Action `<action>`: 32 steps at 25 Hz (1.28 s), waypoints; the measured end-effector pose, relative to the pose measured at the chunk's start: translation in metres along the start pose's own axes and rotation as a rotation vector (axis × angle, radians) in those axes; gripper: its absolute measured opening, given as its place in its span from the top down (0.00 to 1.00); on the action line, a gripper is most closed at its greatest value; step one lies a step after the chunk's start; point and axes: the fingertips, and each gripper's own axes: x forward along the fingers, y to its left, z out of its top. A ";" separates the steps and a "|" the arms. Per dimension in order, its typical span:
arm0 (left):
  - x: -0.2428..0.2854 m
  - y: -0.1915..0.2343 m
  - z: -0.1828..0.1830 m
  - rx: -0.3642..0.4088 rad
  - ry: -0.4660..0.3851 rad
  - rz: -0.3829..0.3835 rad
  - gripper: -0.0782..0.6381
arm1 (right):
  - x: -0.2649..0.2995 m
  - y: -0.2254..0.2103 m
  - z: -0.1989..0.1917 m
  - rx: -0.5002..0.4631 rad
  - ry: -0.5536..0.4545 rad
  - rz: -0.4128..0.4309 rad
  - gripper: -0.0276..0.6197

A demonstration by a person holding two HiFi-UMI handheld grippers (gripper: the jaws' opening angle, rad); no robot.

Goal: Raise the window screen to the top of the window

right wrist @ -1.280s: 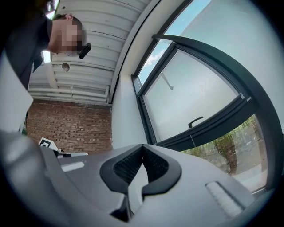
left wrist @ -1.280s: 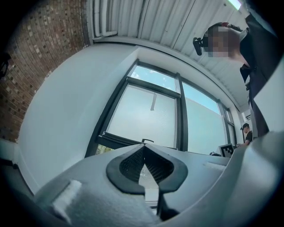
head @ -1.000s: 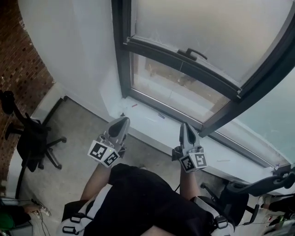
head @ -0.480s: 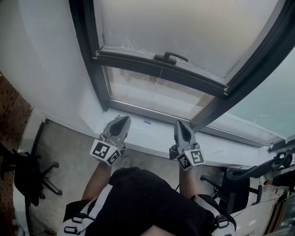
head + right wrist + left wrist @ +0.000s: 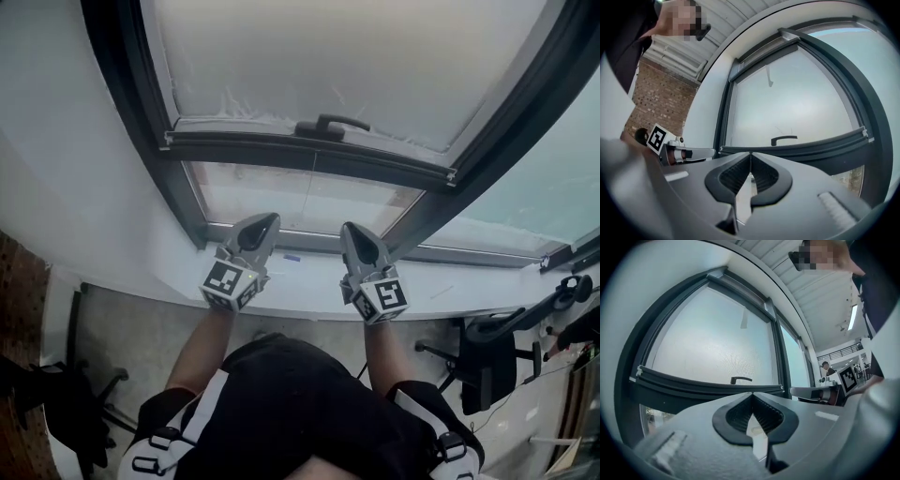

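The window screen is a pale frosted sheet that covers the upper pane; its dark bottom bar carries a black handle at mid-width. Clear glass shows below the bar. My left gripper and right gripper hover side by side over the sill, just below the bar, both shut and holding nothing. The handle shows ahead of the closed tips in the left gripper view, and the same handle in the right gripper view. Neither gripper touches the handle or the bar.
A white windowsill runs under the grippers. Dark window frame posts stand on both sides. An office chair is at the right on the floor, another chair at the lower left. A second pane lies to the right.
Both grippers have come closer to the window and now sit over the sill under the screen's bar. The view has swung to face the window more squarely. Both stay shut.
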 end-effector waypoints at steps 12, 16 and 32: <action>0.039 0.029 -0.004 0.127 0.059 -0.101 0.88 | 0.044 -0.002 -0.001 -0.124 0.058 -0.035 0.91; 0.064 0.039 -0.007 0.326 0.153 -0.095 0.78 | 0.063 -0.012 -0.007 -0.308 0.153 0.011 0.84; 0.151 0.058 -0.045 0.942 0.514 -0.141 0.63 | 0.132 -0.060 -0.055 -0.821 0.515 0.189 0.48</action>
